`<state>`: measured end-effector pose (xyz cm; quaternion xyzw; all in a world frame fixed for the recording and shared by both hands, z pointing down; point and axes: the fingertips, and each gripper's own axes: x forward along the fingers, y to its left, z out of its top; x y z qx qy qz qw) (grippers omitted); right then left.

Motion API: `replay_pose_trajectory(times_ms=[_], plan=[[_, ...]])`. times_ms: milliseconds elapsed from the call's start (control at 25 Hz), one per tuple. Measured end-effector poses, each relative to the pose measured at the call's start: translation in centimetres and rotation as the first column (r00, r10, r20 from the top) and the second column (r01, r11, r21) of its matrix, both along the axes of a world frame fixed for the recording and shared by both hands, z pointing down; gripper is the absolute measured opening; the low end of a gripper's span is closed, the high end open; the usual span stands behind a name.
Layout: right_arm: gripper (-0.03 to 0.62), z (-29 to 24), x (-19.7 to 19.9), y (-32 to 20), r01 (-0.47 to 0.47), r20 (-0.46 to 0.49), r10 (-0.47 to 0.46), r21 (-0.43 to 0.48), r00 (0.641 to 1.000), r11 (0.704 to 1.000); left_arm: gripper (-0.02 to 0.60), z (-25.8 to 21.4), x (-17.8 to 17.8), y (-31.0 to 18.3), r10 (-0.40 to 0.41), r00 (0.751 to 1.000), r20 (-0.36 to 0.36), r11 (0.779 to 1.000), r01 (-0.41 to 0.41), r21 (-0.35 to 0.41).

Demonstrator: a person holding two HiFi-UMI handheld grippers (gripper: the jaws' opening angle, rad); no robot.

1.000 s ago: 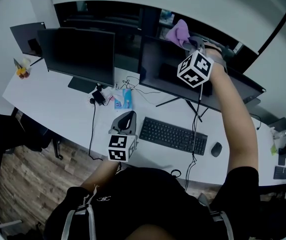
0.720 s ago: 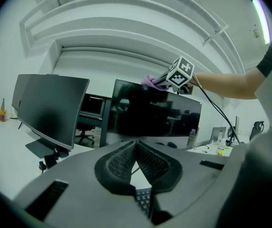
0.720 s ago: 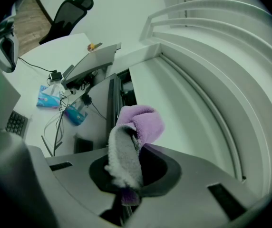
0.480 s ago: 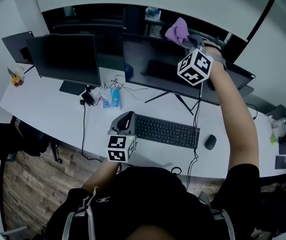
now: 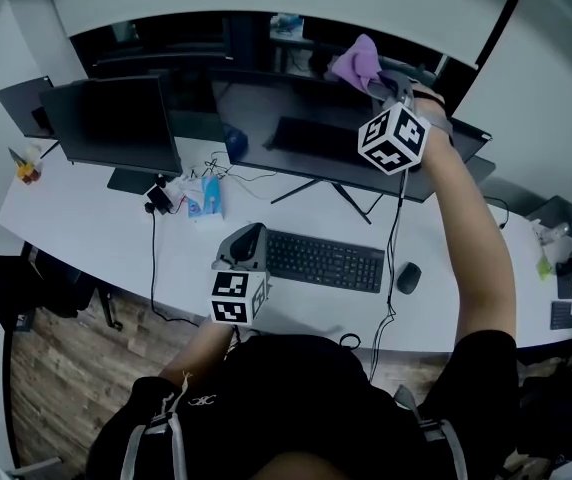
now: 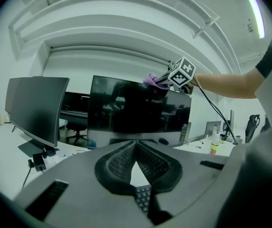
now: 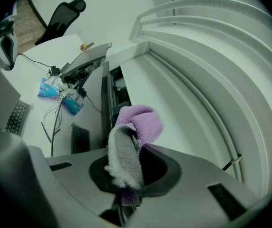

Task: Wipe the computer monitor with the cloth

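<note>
The wide dark computer monitor (image 5: 346, 143) stands at the back of the white desk (image 5: 86, 238). My right gripper (image 5: 378, 86) is raised at the monitor's top edge, shut on a purple cloth (image 5: 356, 63) that bunches out past its jaws. In the right gripper view the cloth (image 7: 137, 125) fills the right gripper (image 7: 126, 151), with the monitor's top edge (image 7: 105, 103) just beyond. My left gripper (image 5: 249, 236) hovers low over the desk beside the keyboard's left end, jaws shut on nothing. From the left gripper (image 6: 136, 144) the monitor (image 6: 136, 113) and cloth (image 6: 151, 80) show ahead.
A second, smaller monitor (image 5: 116, 123) stands to the left. A black keyboard (image 5: 324, 260) and a mouse (image 5: 406, 277) lie in front of the wide monitor. A blue tissue pack (image 5: 204, 200), a plug and loose cables sit between the monitors. A dark laptop (image 5: 21, 103) stands at far left.
The desk and monitors have slid left in the head view while both grippers kept their places. The cloth now sits farther right along the monitor's top edge.
</note>
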<state>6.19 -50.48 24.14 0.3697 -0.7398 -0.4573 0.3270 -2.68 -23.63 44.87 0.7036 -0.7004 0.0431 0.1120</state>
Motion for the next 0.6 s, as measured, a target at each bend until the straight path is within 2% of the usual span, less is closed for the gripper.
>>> replay_pose_trajectory(times_ms=[280, 600], plan=[[0.058, 0.0, 6.1, -1.5, -0.036, 0.040, 0.037, -0.012, 0.999, 0.999, 0.014, 0.2, 4.1, -1.8, 0.035, 0.999, 0.012, 0.999, -0.035, -0.006], [0.058, 0.2, 13.2, -3.3, -0.083, 0.039, 0.083, 0.007, 0.996, 0.997, 0.014, 0.8, 9.9, -4.2, 0.079, 0.997, 0.011, 0.997, -0.079, -0.003]])
